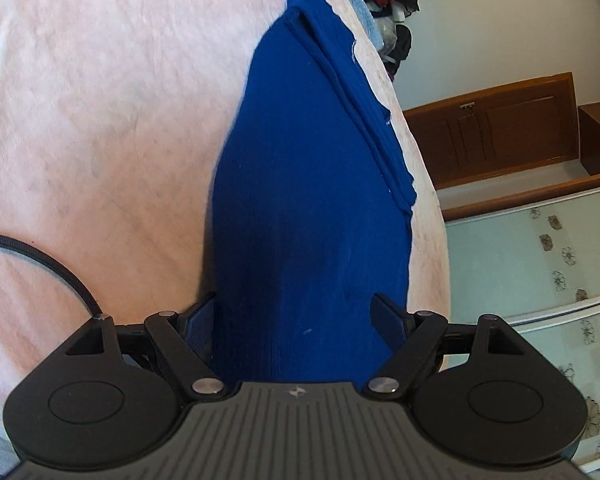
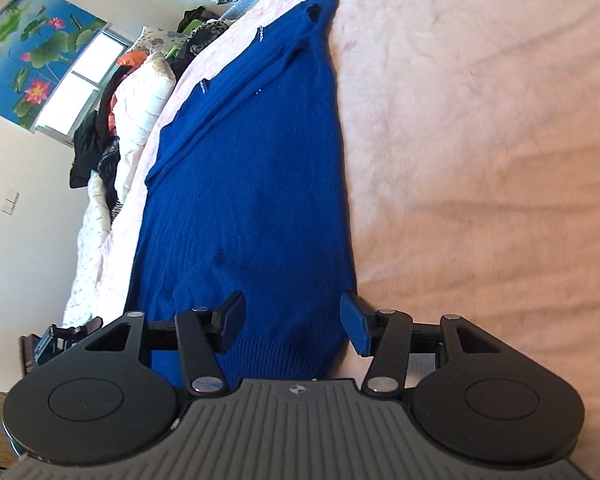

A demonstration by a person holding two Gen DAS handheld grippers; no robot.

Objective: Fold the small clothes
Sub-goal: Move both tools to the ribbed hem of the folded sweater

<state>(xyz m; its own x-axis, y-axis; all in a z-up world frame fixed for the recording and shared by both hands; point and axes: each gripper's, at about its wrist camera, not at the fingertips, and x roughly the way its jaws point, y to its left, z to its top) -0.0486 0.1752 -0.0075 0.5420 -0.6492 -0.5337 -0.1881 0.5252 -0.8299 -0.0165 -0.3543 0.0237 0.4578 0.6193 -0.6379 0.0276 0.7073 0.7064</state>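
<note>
- A royal-blue ribbed knit sweater lies flat on a bed covered with a pale pink sheet, stretched out long and narrow away from both cameras
- In the left wrist view the left gripper sits at the near end of the sweater, its fingers spread wide with the blue knit between them; the pads do not press on the cloth
- A folded-over edge with a raised seam runs along the sweater's right side in that view, close to the edge of the bed
- A black cable curves over the sheet to the left of the gripper
- In the right wrist view the right gripper is at the ribbed hem of the same sweater, its fingers apart and clamping nothing; the left finger is over the knit, the right one over the hem's corner by the bare sheet
- Small pale tags or stitches dot the folded strip on the sweater's left side there
- Beyond the bed, a heap of mixed clothes lies by the wall under a window with a lotus-print blind
- The left wrist view shows a wooden cabinet and a flower-patterned panel beside the bed
</note>
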